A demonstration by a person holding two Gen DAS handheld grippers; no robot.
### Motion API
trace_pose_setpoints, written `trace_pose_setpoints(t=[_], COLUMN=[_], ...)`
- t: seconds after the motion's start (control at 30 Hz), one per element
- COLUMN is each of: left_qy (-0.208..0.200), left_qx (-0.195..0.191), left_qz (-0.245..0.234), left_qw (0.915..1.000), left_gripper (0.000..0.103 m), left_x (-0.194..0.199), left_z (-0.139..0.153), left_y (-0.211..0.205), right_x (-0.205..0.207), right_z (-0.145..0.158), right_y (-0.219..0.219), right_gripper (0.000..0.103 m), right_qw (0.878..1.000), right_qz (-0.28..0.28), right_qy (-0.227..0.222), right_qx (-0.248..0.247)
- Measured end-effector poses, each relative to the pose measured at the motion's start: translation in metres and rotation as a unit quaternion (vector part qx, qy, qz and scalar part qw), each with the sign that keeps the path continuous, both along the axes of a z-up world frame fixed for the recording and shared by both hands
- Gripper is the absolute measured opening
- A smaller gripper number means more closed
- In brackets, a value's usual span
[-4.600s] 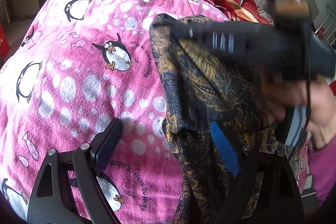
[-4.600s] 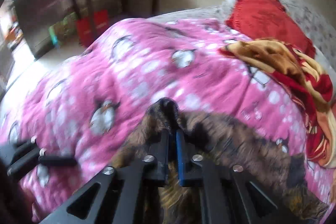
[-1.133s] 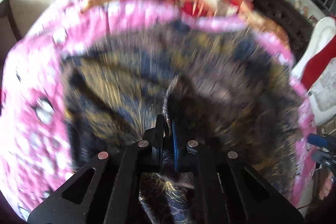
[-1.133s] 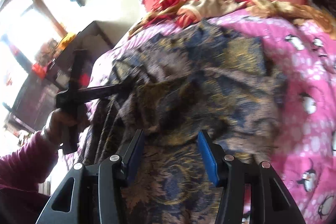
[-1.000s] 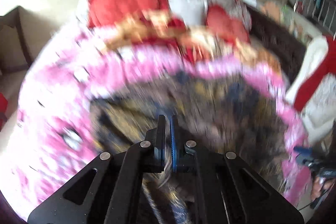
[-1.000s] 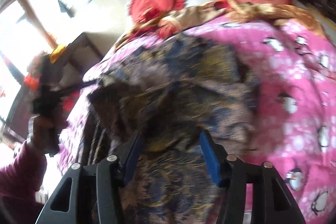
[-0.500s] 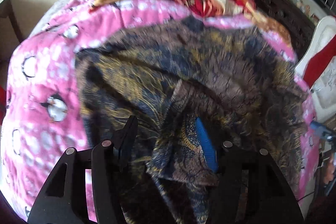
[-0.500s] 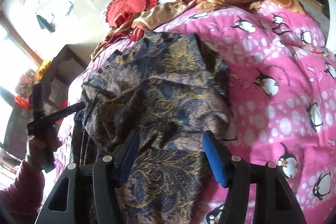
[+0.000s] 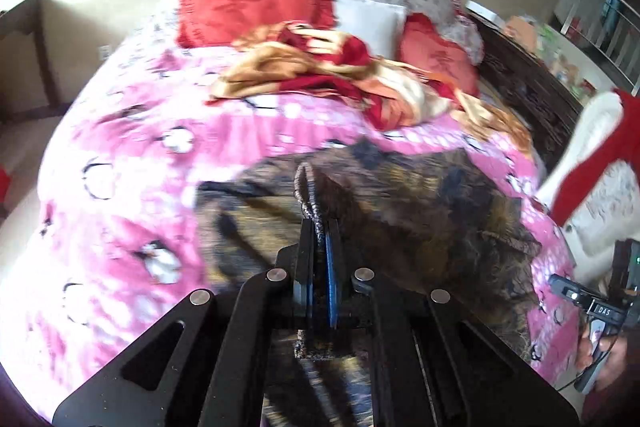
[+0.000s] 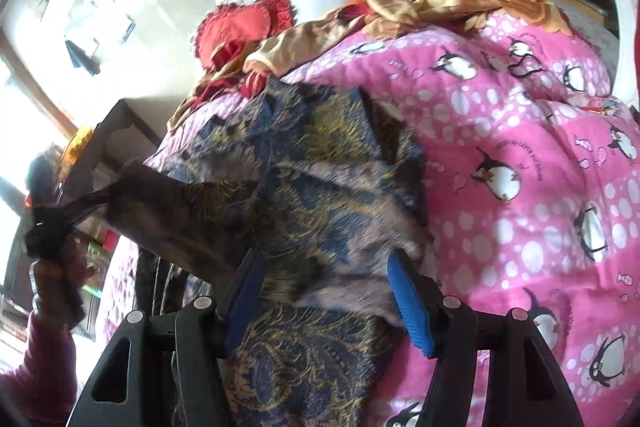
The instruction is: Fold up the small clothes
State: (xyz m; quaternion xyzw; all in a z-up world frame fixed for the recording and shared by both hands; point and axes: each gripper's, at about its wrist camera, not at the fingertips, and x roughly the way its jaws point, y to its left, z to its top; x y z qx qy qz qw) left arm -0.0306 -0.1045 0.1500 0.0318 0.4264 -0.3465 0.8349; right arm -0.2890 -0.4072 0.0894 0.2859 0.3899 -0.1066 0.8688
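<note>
Your quilt [image 10: 540, 155] carries the garment [image 10: 320, 187], spread across its near side. It lies ahead of both tools. Your left gripper [image 9: 319, 247] is clamped on a raised fold at its left edge; your right gripper [image 10: 326, 291] hovers wide apart, empty, over the near hem.

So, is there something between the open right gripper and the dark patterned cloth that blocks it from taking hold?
Nothing visible does. The right gripper is open, and the patterned cloth already lies between its blue pads with no other object in front. The left gripper is shut on a fold of the same cloth, on the pink penguin blanket.
</note>
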Motion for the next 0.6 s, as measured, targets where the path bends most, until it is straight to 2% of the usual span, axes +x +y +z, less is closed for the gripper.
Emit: trace_pose_setpoints(t=[0.1,0.2,0.4,0.43,0.47,0.5,0.6], left_qy=[0.009,0.035,0.034,0.033,0.032,0.03,0.013], left_qx=[0.023,0.026,0.034,0.032,0.028,0.019,0.005], left_qz=[0.016,0.017,0.009,0.01,0.011,0.013,0.017], left_qw=[0.9996,0.9989,0.9988,0.9989,0.999,0.9993,0.9998], left_gripper=[0.004,0.004,0.004,0.004,0.004,0.004,0.004], left_x=[0.004,0.005,0.004,0.005,0.007,0.008,0.01], left_z=[-0.014,-0.03,-0.036,-0.034,-0.032,-0.028,-0.022], left_y=[0.01,0.014,0.005,0.004,0.003,0.003,0.001], right_x=[0.005,0.019,0.053,0.058,0.066,0.071,0.066], right_z=[-0.004,-0.011,-0.024,-0.026,-0.027,-0.027,-0.006], right_y=[-0.007,-0.015,-0.037,-0.039,-0.042,-0.045,-0.063], right_gripper=[0.067,0.067,0.066,0.048,0.014,0.011,0.009], right_qw=[1.0,0.998,0.996,0.996,0.995,0.993,0.995], right_qz=[-0.02,-0.034,-0.033,-0.027,-0.02,-0.017,-0.059], right_qy=[0.012,0.036,0.047,0.05,0.058,0.063,0.005], right_qx=[-0.015,-0.038,-0.064,-0.07,-0.083,-0.098,-0.083])
